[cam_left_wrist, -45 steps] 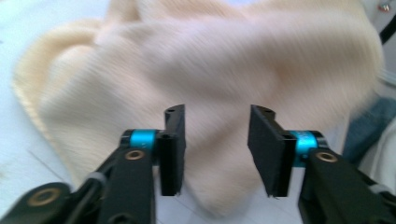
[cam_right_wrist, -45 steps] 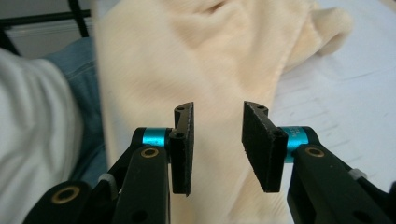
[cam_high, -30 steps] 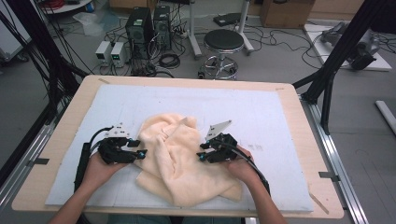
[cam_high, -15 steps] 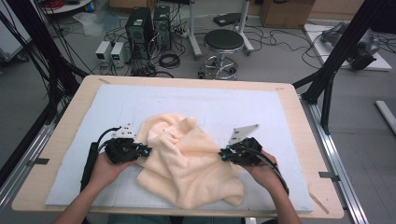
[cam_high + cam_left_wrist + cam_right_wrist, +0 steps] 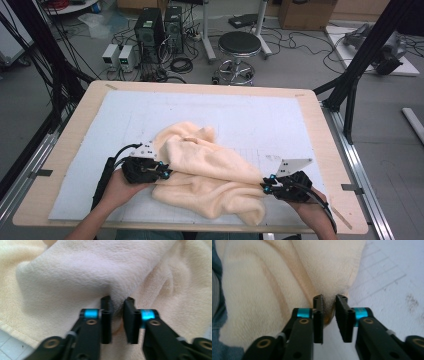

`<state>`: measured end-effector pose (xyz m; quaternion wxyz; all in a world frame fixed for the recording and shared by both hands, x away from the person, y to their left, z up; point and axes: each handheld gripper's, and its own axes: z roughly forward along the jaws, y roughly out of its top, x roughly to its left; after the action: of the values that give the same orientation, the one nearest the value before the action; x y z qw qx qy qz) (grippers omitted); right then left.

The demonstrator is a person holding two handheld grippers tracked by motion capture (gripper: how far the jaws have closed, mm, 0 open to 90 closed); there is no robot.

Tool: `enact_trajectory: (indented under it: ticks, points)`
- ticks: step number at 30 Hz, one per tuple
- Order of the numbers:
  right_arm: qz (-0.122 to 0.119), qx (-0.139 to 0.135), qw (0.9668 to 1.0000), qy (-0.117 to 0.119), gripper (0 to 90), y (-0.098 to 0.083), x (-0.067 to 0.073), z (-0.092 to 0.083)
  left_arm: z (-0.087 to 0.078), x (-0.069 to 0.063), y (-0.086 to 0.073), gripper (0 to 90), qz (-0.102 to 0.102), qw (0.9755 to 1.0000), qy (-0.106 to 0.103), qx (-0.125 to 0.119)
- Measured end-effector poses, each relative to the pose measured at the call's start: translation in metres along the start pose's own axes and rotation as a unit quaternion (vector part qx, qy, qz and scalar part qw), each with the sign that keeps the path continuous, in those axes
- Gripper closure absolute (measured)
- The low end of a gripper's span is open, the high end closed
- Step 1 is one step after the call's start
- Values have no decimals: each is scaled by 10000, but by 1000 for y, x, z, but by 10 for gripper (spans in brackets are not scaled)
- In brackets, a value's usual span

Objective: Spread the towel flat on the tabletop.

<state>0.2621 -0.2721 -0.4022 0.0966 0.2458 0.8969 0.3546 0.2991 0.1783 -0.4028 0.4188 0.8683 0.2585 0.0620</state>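
A cream fleece towel point(image 5: 210, 170) lies crumpled on the pale blue mat point(image 5: 250, 115) and is drawn out toward the front right. My left gripper point(image 5: 167, 172) bites into the towel's left side. In the left gripper view a fold of the towel point(image 5: 75, 277) fills the narrow gap of that gripper point(image 5: 117, 300), with creases running into it. My right gripper point(image 5: 263, 187) has the towel's right corner. In the right gripper view the towel's edge point(image 5: 274, 277) is pinched in that gripper point(image 5: 329, 298). Both pairs of jaws have just been opening a little, with cloth still between them.
The mat point(image 5: 387, 277) covers a wooden table point(image 5: 75, 150), with bare mat behind and right of the towel. On the floor beyond the table stand a round stool point(image 5: 240, 45), computer towers point(image 5: 150, 30) and many cables. Black frame posts point(image 5: 360, 65) rise at the right.
My right gripper has moved right and toward the table's front edge, dragging the towel's corner and stretching the towel wider. My left gripper has shifted slightly at the towel's left side.
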Motion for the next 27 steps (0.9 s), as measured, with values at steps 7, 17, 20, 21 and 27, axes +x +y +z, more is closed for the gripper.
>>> enact_trajectory:
  ticks: [7,17,20,21,27]
  points:
    - [-237,-427,9988,-20,621,50,-15,8,-11,21,0,524,-350,9983,396,-263]
    - [-410,-123,9986,305,486,91,-45,87,14,46,-8,527,-539,9953,697,394]
    - [-280,145,9980,550,513,89,-50,111,22,48,-10,561,-562,9944,668,602]
    - [-192,224,9972,693,604,88,-51,116,22,48,-10,574,-496,9945,718,570]
    - [-225,353,9974,594,855,84,-48,110,23,44,-9,755,-311,9937,889,611]
